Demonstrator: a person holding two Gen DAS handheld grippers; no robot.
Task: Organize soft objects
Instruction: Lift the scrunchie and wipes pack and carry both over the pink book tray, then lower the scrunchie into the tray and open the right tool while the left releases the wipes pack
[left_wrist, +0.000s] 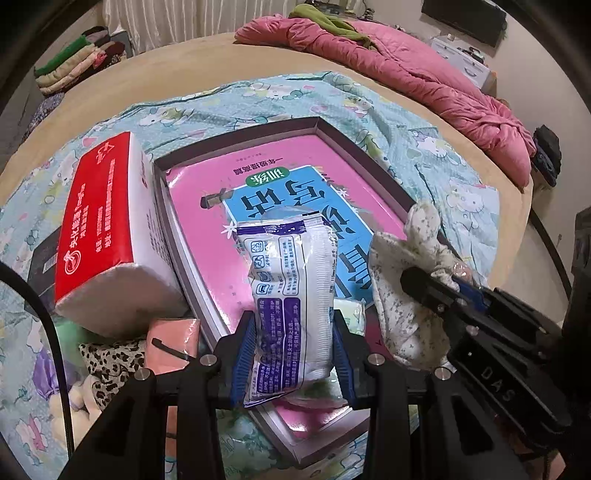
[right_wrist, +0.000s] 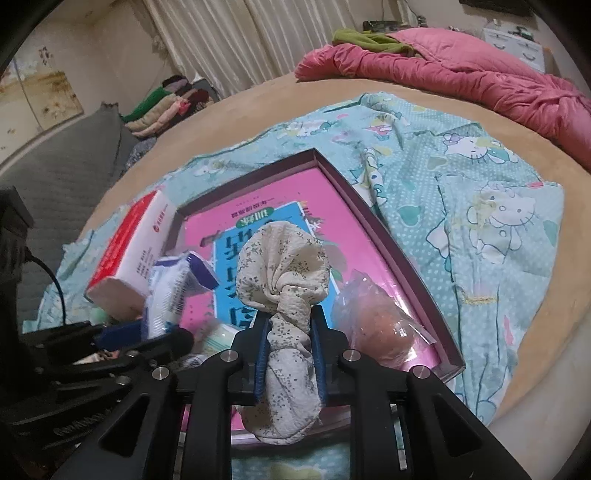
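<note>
My left gripper (left_wrist: 293, 328) is shut on a white and purple soft packet (left_wrist: 291, 295) and holds it upright above the shallow box (left_wrist: 317, 123) with the pink and blue printed bottom. My right gripper (right_wrist: 290, 321) is shut on a knotted cream floral cloth bundle (right_wrist: 284, 266) above the same box (right_wrist: 388, 240). The bundle also shows in the left wrist view (left_wrist: 402, 291), with the right gripper (left_wrist: 436, 284) on it. The packet shows in the right wrist view (right_wrist: 173, 291). A clear-wrapped orange lump (right_wrist: 380, 325) lies in the box's near right corner.
A red and white tissue pack (left_wrist: 107, 236) leans on the box's left side. A pink pack (left_wrist: 171, 343) and leopard-print cloth (left_wrist: 107, 362) lie near left. The box sits on a Hello Kitty sheet (right_wrist: 480, 206). A pink quilt (left_wrist: 406, 70) lies at the back.
</note>
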